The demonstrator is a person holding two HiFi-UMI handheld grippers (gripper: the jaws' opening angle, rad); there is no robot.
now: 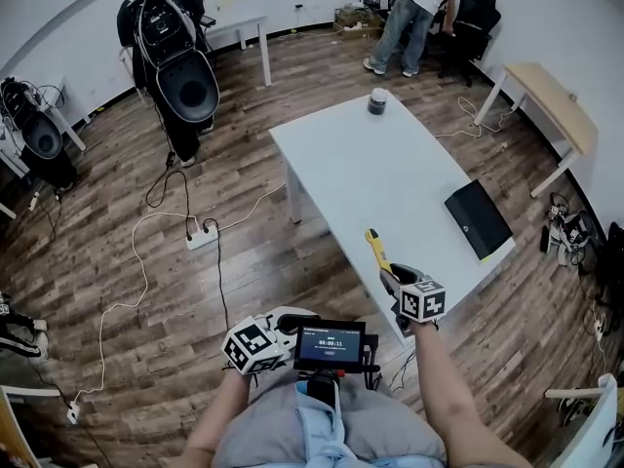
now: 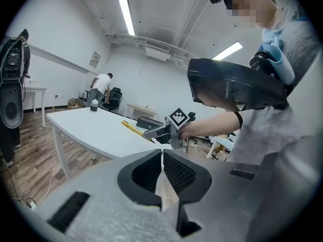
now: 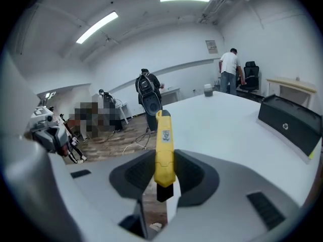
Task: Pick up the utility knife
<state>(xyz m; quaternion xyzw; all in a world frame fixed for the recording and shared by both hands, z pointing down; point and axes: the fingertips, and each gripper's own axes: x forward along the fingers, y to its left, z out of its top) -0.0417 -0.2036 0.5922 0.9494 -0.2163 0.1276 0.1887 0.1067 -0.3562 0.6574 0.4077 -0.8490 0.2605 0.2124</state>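
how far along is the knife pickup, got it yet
Done: the right gripper is shut on the yellow utility knife, near its black end. Left to do: lift it clear; I cannot tell whether it is off the white table yet. The left gripper is shut, empty, away from the table.

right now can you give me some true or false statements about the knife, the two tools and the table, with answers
1. The right tool is shut on the yellow knife. True.
2. The left tool grips the knife as well. False: its jaws are together with nothing between them.
3. A black box lies on the white table. True.
4. The dark jar stands right beside the knife. False: it stands at the table's far end, well away from the knife.
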